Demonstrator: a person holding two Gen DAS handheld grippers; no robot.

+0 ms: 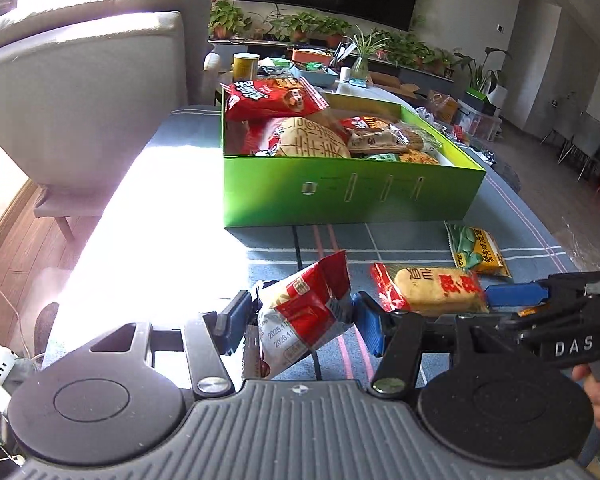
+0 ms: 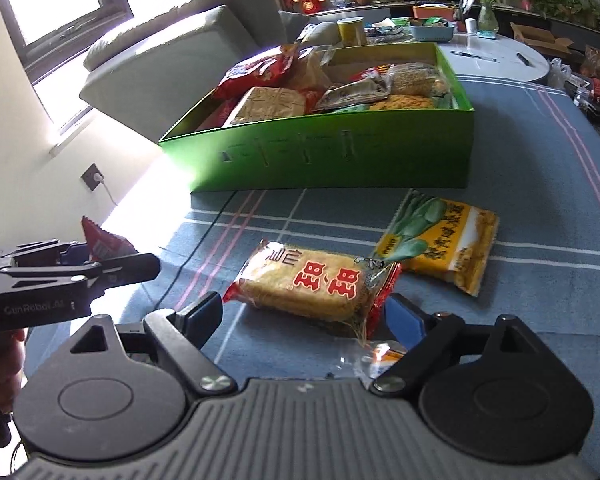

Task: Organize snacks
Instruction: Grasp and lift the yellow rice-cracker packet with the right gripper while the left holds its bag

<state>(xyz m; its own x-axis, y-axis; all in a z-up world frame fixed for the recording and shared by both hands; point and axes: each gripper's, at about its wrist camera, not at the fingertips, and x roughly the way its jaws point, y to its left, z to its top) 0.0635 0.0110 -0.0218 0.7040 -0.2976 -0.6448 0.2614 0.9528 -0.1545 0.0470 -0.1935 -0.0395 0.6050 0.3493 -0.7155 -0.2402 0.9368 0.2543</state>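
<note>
Two packets lie on the blue checked cloth (image 2: 540, 208) in front of the green box (image 1: 352, 196): a rice-cracker pack (image 2: 312, 284) with red ends and, just beyond it to the right, a yellow pack (image 2: 444, 240) printed with green leaves. The left gripper (image 1: 300, 316) is clamped on a red-and-white packet (image 1: 304, 312), its blue pads pressing both sides and holding it off the cloth, tilted. The right gripper (image 2: 312, 312) hovers with its jaws apart on either side of the cracker pack's near edge, the pads not pressing it. The box, already crowded with snacks, stands well behind both. A grey sofa (image 1: 88, 92) sits left of the table.
</note>
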